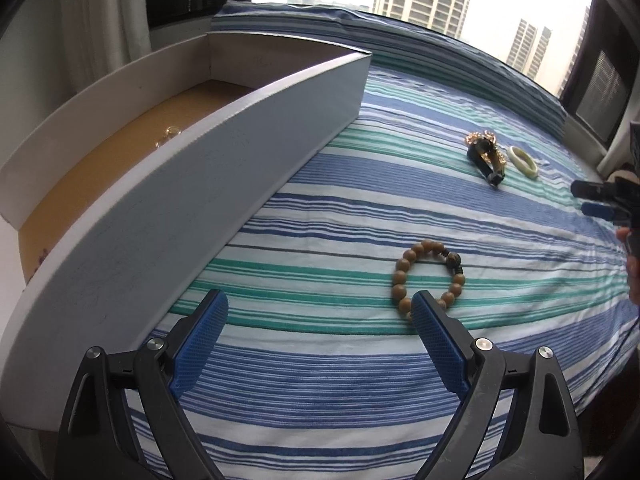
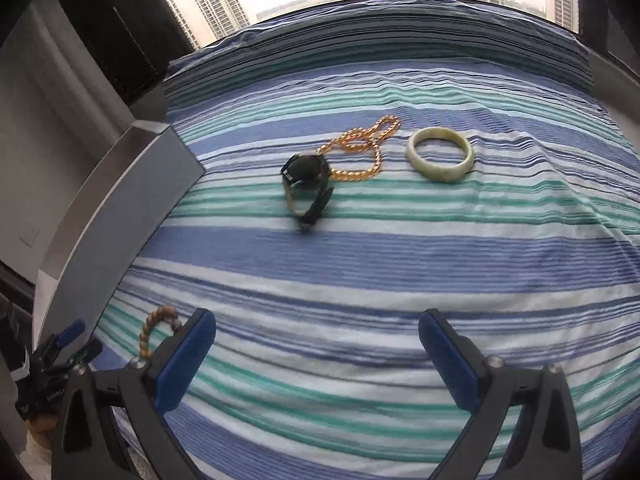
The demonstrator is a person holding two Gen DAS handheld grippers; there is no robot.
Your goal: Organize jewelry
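A wooden bead bracelet [image 1: 430,276] lies on the striped cloth just beyond my open left gripper [image 1: 320,312], close to its right finger; the right wrist view shows it at lower left [image 2: 154,330]. A black watch [image 2: 306,184] lies on a gold chain [image 2: 360,152], with a pale green bangle [image 2: 440,154] to their right, all ahead of my open right gripper [image 2: 316,332], which holds nothing. The same watch [image 1: 486,156] and bangle [image 1: 522,160] appear far right in the left wrist view. A white box [image 1: 224,160] with a brown floor holds a small gold ring [image 1: 172,131].
The blue, green and white striped cloth [image 2: 360,260] covers the whole surface up to a window. The box's long wall [image 2: 104,216] runs along the left. My right gripper shows at the edge [image 1: 600,200] of the left wrist view; the left gripper [image 2: 70,344] shows low left in the right wrist view.
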